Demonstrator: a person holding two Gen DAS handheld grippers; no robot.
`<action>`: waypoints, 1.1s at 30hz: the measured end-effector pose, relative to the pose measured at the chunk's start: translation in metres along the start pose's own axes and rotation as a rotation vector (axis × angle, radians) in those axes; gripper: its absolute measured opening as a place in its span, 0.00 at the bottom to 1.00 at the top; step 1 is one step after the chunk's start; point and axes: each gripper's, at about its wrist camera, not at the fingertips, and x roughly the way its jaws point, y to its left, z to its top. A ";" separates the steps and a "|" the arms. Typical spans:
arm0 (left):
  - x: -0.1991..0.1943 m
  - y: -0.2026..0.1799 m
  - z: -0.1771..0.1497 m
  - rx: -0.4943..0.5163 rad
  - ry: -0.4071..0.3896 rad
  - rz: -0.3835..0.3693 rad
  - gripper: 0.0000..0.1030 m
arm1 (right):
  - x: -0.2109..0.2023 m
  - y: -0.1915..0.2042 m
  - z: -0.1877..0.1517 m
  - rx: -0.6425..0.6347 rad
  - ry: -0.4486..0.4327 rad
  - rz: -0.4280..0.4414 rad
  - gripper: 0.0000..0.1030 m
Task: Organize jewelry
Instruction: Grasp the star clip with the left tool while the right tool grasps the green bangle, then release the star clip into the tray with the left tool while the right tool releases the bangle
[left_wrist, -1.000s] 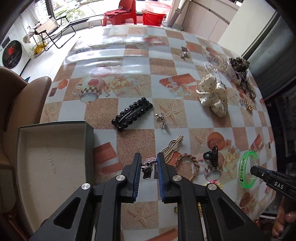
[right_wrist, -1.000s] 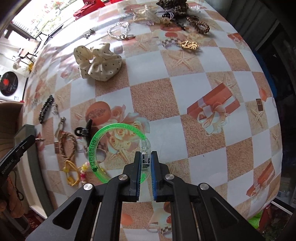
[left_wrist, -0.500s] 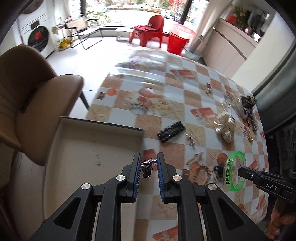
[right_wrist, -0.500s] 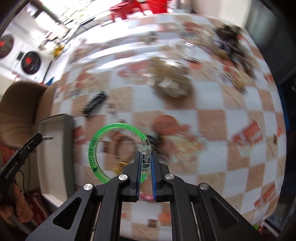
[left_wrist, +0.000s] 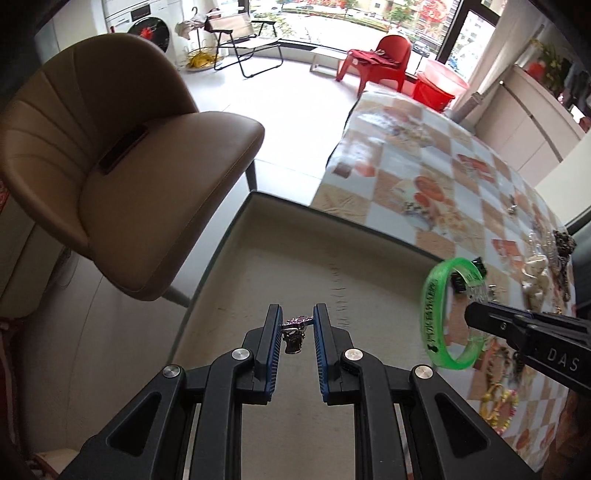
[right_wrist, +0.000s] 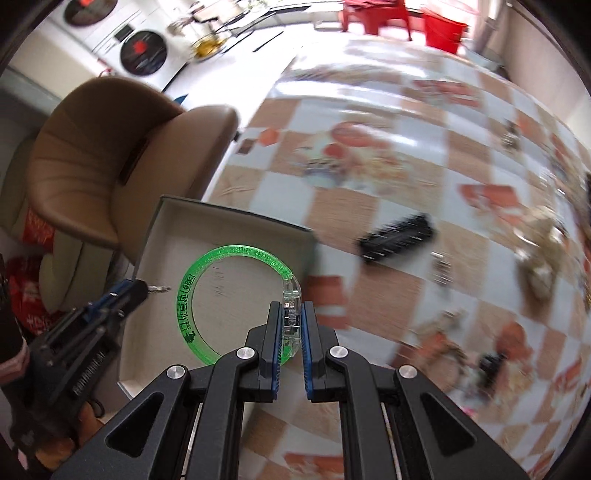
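Left gripper (left_wrist: 298, 323) fingers clamped on a small silver charm (left_wrist: 294, 334), right gripper (right_wrist: 291, 325) fingers on a translucent green plastic bangle (right_wrist: 207, 273), both above an open grey cardboard box (left_wrist: 280, 266).

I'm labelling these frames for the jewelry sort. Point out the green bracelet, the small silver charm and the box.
green bracelet (right_wrist: 190, 291): right wrist view, its lettered left arc.
small silver charm (left_wrist: 294, 334): left wrist view, its middle.
box (left_wrist: 280, 280): left wrist view, bare pale floor.

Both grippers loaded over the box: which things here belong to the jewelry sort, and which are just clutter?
In the job:
- left gripper, shut on a small silver charm
- right gripper, shut on the green bangle
- open box
- black hair clip on the table

Lying about:
- brown chair
- red chair
- red bucket
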 end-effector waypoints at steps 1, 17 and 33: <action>0.004 0.003 -0.001 -0.006 0.003 0.005 0.20 | 0.008 0.006 0.003 -0.008 0.008 -0.003 0.10; 0.030 0.005 -0.025 -0.029 0.048 0.037 0.20 | 0.080 0.021 0.020 -0.067 0.100 -0.102 0.10; 0.028 0.008 -0.041 -0.032 0.109 0.082 0.69 | 0.077 0.026 0.023 -0.075 0.094 -0.062 0.45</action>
